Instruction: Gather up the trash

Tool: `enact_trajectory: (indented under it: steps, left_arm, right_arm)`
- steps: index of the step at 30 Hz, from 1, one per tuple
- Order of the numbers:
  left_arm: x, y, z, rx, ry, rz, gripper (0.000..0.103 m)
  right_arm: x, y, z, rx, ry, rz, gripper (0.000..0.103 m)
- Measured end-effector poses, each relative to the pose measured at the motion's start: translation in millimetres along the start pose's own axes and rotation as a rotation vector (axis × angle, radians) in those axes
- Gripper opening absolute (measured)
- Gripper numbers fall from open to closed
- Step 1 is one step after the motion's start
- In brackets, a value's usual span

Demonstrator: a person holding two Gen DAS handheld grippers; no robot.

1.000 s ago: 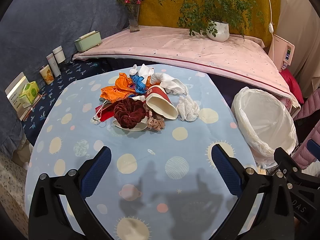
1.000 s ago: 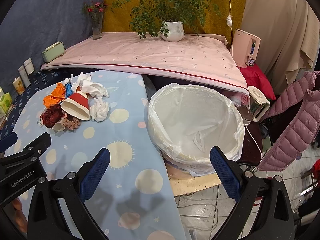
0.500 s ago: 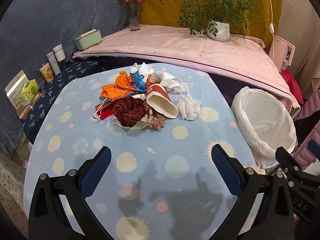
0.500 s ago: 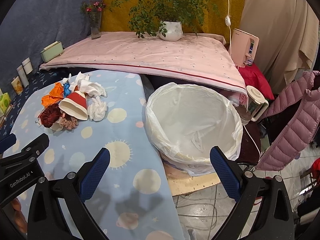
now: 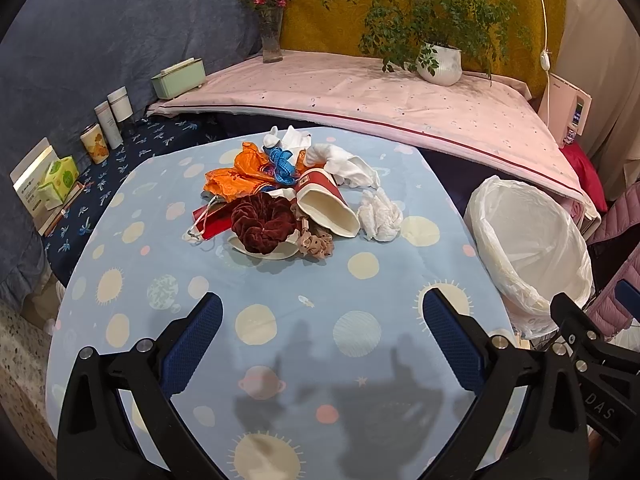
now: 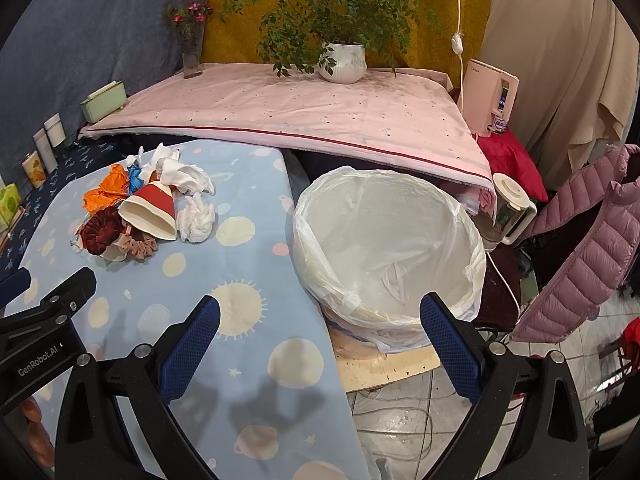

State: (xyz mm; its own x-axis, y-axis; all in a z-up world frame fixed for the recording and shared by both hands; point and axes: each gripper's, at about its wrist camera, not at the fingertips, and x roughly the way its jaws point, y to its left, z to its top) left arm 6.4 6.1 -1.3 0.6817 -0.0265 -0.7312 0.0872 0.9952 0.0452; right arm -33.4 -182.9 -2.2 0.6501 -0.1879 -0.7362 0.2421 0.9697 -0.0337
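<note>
Where the trash lies is the far middle of the table (image 5: 280, 320) — one heap on the blue planet-print cloth, well apart from both grippers. At its centre a red paper cup (image 5: 326, 206) lies on its side, mouth toward the camera, nothing visible inside it. Touching its right side is a crumpled white tissue (image 5: 379, 216); behind it, more white wads (image 5: 344, 162), a blue ribbon (image 5: 282, 162) and an orange wrapper (image 5: 240, 178). On the cup's left a dark red scrunchie (image 5: 262, 224) sits on a white lid or dish (which of the two I cannot tell), with a beige scrunchie (image 5: 316, 242) just beside it and a flat red packet (image 5: 212, 220) at the heap's left edge.

Off the table's right edge stands the bin (image 6: 384, 240), lined with a white bag — only the crumpled liner shows inside.

Over the near cloth, the left gripper (image 5: 322, 336) has its jaws spread wide and grips nothing. Over the gap between table edge and bin, the right gripper (image 6: 320, 338) is likewise wide apart and empty.

Beyond, a pink-covered shelf (image 5: 360, 92) carries a potted plant (image 5: 438, 62), a flower vase (image 5: 271, 40) and a green box (image 5: 179, 78).
</note>
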Motion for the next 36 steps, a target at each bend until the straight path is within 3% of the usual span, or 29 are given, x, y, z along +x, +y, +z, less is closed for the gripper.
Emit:
enact_trajectory:
  steps: [16, 20, 32, 36]
  left_arm:
    - [30, 37, 12, -0.05, 0.02, -0.039, 0.096]
    - [48, 58, 20, -0.095, 0.043, -0.025, 0.096]
    - [106, 109, 50, -0.209, 0.1, -0.027, 0.095]
    - [122, 112, 57, -0.222, 0.115, -0.054, 0.088]
  right_arm:
    - [12, 15, 19, 0.016, -0.038, -0.001, 0.096]
    - [22, 27, 27, 0.007, -0.04, 0.021, 0.091]
    - [84, 77, 63, -0.018, -0.022, 0.114, 0.089]
    - [113, 93, 72, -0.031, 0.011, 0.128, 0.081]
